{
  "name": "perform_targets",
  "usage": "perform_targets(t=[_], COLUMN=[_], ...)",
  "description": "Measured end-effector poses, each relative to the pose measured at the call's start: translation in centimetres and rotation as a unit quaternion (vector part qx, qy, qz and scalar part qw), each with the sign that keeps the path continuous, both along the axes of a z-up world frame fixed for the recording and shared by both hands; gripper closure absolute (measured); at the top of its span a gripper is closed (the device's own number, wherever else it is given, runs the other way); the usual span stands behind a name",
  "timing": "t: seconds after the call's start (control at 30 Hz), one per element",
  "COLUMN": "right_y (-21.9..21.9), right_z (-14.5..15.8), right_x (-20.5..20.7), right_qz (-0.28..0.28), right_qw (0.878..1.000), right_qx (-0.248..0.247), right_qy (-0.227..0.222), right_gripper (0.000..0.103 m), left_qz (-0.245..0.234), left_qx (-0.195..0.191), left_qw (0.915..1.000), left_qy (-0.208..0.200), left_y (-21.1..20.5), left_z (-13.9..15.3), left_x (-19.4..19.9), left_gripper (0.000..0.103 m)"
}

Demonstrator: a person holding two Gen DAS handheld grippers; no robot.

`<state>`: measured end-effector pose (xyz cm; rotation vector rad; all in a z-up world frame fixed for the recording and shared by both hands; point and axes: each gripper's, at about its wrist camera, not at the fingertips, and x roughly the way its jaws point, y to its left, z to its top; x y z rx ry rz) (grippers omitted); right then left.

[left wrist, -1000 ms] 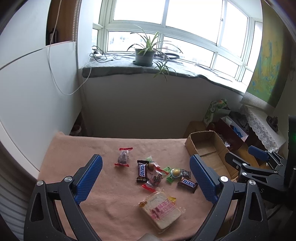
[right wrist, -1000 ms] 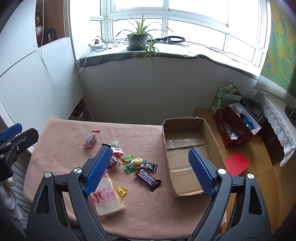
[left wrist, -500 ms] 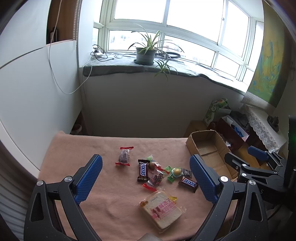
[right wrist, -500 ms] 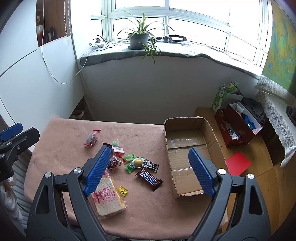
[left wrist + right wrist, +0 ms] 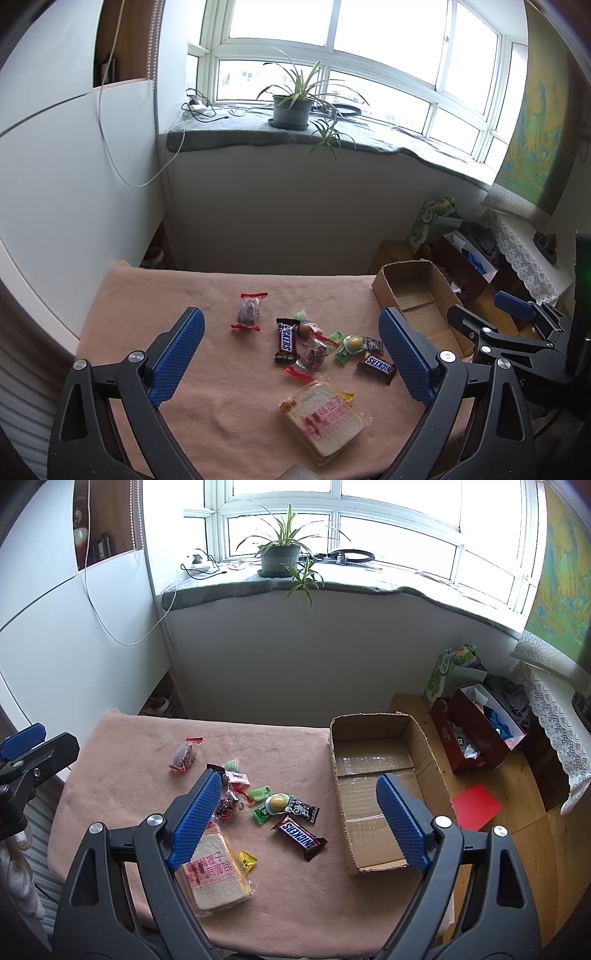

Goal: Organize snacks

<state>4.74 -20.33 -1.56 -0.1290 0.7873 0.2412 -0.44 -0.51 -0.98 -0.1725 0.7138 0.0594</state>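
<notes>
snacks: two Snickers bars [image 5: 299, 836] [image 5: 285, 339], "SNICKERS" legible, one wrapped bread slice [image 5: 213, 875] with red Chinese print, small candies clustered mid-counter [image 5: 129, 746] | cardboard box [image 5: 384, 790] at counter's right edge, empty | left gripper [image 5: 291, 356] fingers wide, holding nothing | right gripper [image 5: 297, 823] fingers wide, holding nothing, above the snacks

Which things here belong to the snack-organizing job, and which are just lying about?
Belong to the job:
Snickers bars
wrapped bread slice
red-ended candy
green sweets
empty cardboard box
left tongs and right tongs, both open

Just lying about:
potted plant
red box of clutter
red card on the floor
cables on the sill
</notes>
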Motion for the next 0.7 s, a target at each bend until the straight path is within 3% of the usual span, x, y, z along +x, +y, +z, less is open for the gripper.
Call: perform_targets(t=[0.47, 0.7], right_y=[0.6, 0.6], right_z=[-0.9, -2.4], right_x=[-0.1, 0.7], right_qz=[0.005, 0.016], right_qw=[1.0, 0.999], right_qx=[-0.002, 0.002], right_qy=[0.005, 0.032], right_gripper=[0.014, 0.014], left_qz=[0.006, 0.013], left_qx=[-0.005, -0.019], left_qw=[0.9999, 0.9992], left_qy=[0.01, 0.032], left_y=[0.6, 1.4], left_z=[-0.7, -1.9], left_x=[0.1, 0.5], left_gripper=[0.007, 0.007])
